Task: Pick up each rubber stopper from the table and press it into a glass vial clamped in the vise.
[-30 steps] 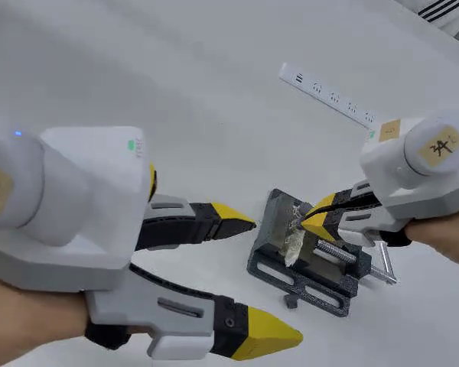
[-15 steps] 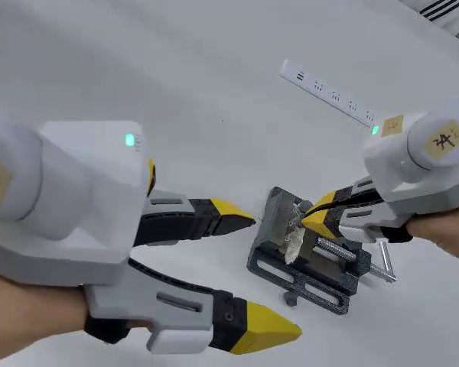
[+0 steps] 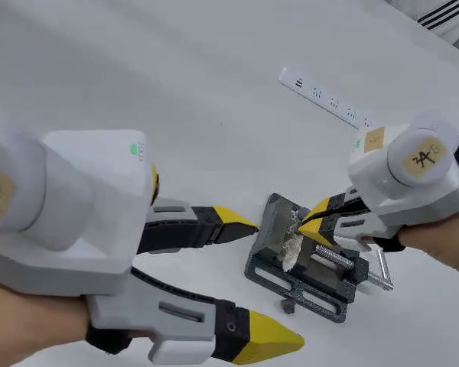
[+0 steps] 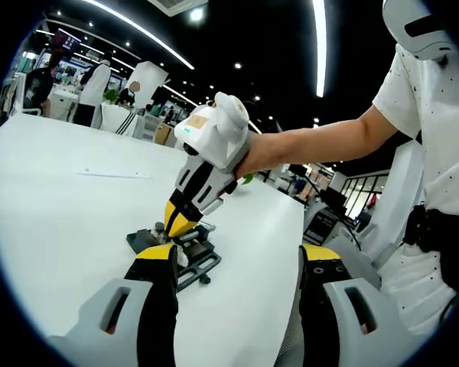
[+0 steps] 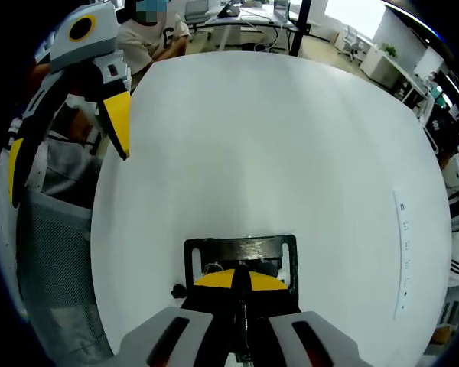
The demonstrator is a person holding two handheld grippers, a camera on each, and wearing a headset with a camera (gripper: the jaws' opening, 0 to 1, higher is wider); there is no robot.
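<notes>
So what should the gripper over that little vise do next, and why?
Probably press down a little: the right gripper, jaws shut, has its tips at the top of the glass vial clamped in the vise. Whether it holds anything is hidden.

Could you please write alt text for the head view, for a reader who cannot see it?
The right gripper, jaws together, holds its yellow tips at the top of a small dark vise on a white table. The left gripper hovers open in the foreground; a white power strip lies beyond.
</notes>
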